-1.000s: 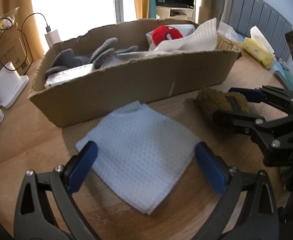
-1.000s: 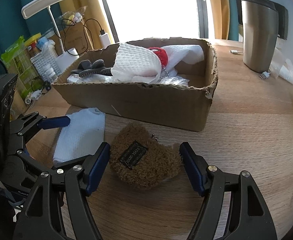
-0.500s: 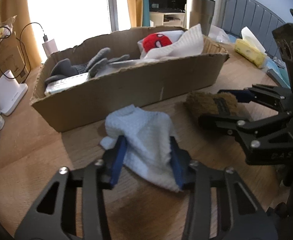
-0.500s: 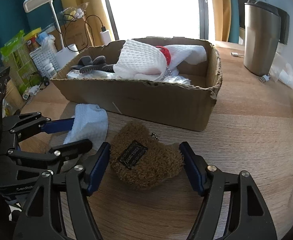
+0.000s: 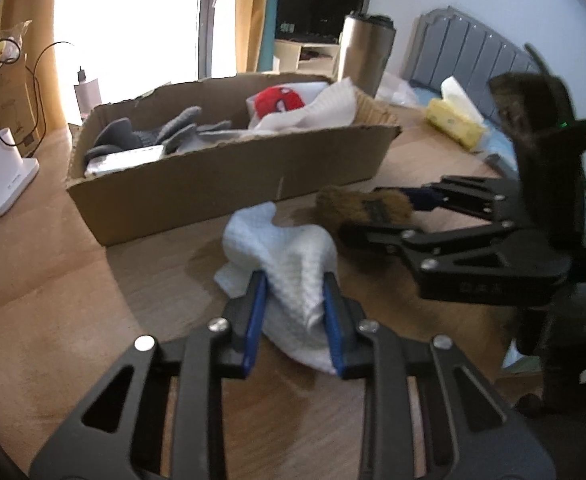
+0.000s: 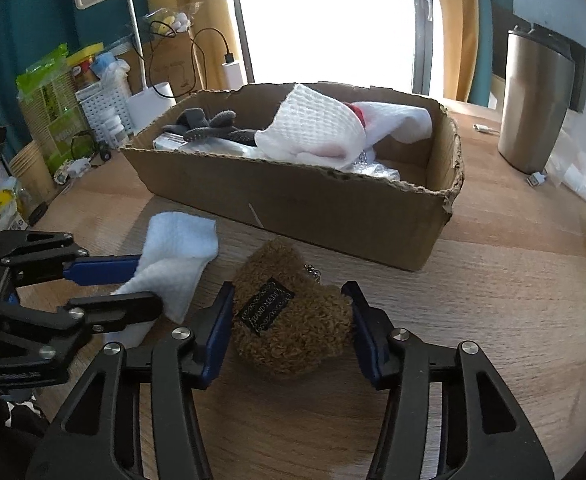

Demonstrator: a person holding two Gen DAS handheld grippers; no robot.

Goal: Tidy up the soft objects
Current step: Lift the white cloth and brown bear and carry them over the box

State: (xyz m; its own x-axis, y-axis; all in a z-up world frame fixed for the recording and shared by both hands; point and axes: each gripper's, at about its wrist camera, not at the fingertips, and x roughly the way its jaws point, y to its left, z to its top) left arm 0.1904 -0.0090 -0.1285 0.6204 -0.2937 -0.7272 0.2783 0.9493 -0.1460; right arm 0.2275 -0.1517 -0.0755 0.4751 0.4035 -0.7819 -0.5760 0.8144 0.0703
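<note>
White waffle cloth (image 5: pixel 293 256) is bunching in my left jaws, which are pinching it; my right jaws have just been closing around the brown fuzzy pouch (image 6: pixel 293 320).

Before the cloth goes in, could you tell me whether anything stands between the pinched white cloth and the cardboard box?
Nothing visible on the table between them. The white cloth must clear the cardboard box's near wall, and the box is already crowded with gloves and towels.

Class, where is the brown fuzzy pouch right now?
The brown fuzzy pouch lies on the table between the right claw's fingers, just before the cardboard box.
</note>
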